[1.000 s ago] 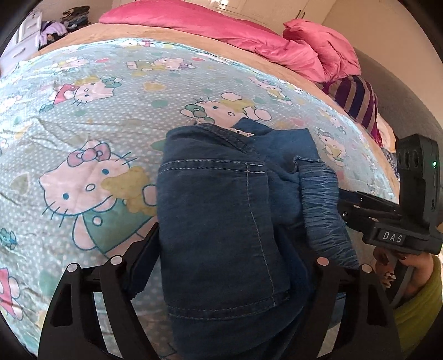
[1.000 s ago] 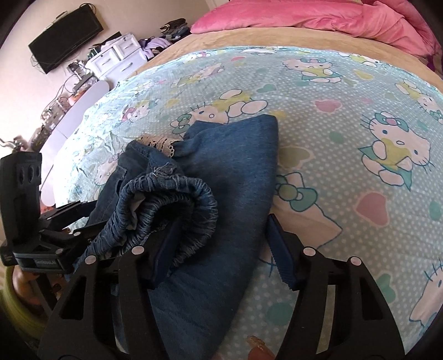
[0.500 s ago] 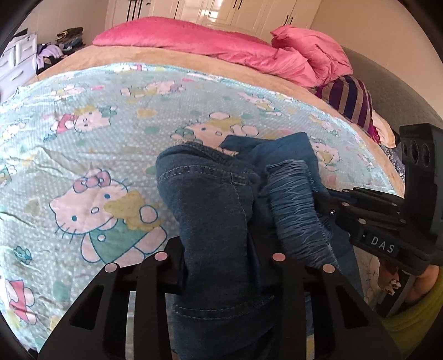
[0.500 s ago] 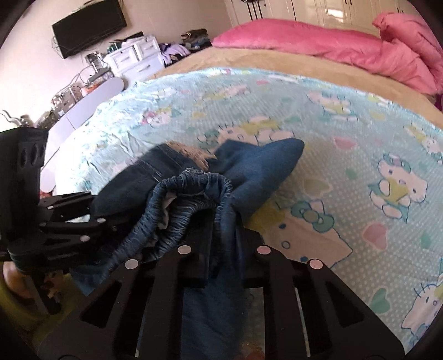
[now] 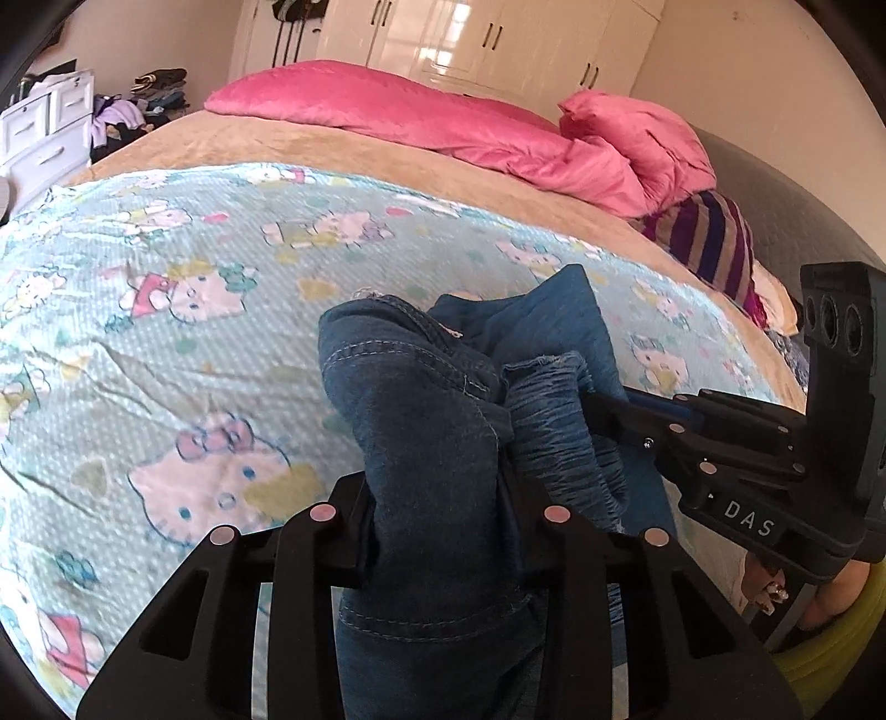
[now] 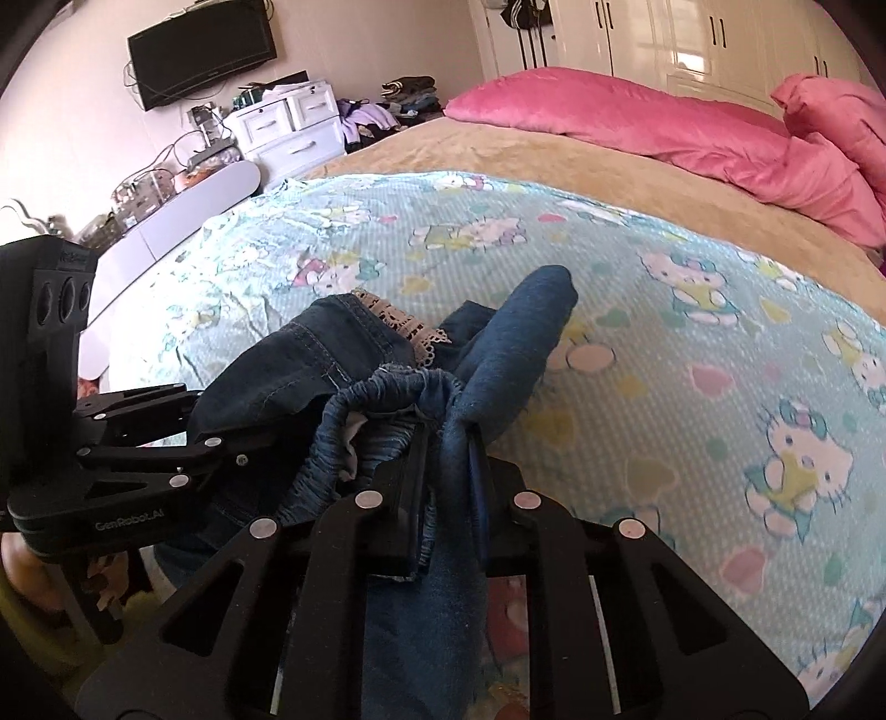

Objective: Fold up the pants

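Now clamped shut on the denim pants (image 5: 421, 443) where a second ago spread wide: left gripper (image 5: 443, 531) and right gripper (image 6: 446, 487), pinching bunched waistband and leg. Lifted in a wad over the near edge of the Hello Kitty bedsheet (image 5: 183, 354). Judged early: no flat fold yet, spreading and folding left.

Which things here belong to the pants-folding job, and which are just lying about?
Part of the job:
- denim pants, bunched up
- left tool, shut on the pants
- right tool, shut on the pants
- Hello Kitty sheet under them

Lying about:
- pink duvet
- striped pillow
- white drawers
- TV
- clothes pile
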The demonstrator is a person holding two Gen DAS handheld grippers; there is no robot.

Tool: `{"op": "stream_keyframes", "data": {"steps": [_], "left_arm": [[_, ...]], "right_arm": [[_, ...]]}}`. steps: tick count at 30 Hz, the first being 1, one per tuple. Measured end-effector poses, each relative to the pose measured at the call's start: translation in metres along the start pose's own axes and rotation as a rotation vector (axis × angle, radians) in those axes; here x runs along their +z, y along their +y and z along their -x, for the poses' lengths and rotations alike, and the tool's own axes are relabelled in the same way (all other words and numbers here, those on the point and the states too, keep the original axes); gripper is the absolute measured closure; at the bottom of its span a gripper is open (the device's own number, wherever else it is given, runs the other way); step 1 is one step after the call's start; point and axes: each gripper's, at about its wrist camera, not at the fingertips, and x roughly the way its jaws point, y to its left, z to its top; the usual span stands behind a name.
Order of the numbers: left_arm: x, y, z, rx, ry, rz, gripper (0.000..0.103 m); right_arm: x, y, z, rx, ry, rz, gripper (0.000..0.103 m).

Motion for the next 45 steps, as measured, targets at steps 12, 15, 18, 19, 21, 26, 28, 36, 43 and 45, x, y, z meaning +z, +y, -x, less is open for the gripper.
{"op": "stream_keyframes", "data": {"steps": [12, 15, 18, 19, 21, 26, 28, 36, 43, 45], "left_arm": [[0.026, 0.022, -0.011, 0.025, -0.047, 0.025, 0.071], [0.029, 0.026, -0.014, 0.028, -0.050, 0.029, 0.071], [0.030, 0.031, -0.019, 0.037, -0.049, 0.029, 0.071], [0.031, 0.032, -0.020, 0.037, -0.048, 0.029, 0.071], [0.030, 0.032, -0.022, 0.043, -0.049, 0.022, 0.071], [0.029, 0.034, -0.024, 0.049, -0.046, 0.023, 0.071], [0.028, 0.036, -0.026, 0.053, -0.042, 0.026, 0.071], [0.024, 0.043, -0.029, 0.062, -0.032, 0.044, 0.071], [0.021, 0.046, -0.030, 0.070, -0.021, 0.049, 0.070], [0.020, 0.047, -0.031, 0.072, -0.017, 0.053, 0.068]], "right_arm": [[0.029, -0.002, -0.024, -0.004, -0.023, -0.009, 0.095], [0.032, -0.002, -0.030, -0.008, -0.019, -0.009, 0.095], [0.032, -0.003, -0.033, -0.013, -0.015, -0.010, 0.095], [0.032, -0.003, -0.033, -0.015, -0.014, -0.008, 0.095], [0.032, -0.004, -0.034, -0.021, -0.014, -0.008, 0.095], [0.031, -0.008, -0.037, -0.027, -0.009, -0.020, 0.095], [0.030, -0.010, -0.038, -0.032, -0.006, -0.028, 0.095], [0.025, -0.016, -0.041, -0.064, 0.006, -0.047, 0.093], [0.022, -0.021, -0.046, -0.097, 0.034, -0.054, 0.093], [0.021, -0.024, -0.048, -0.107, 0.047, -0.062, 0.092]]}}
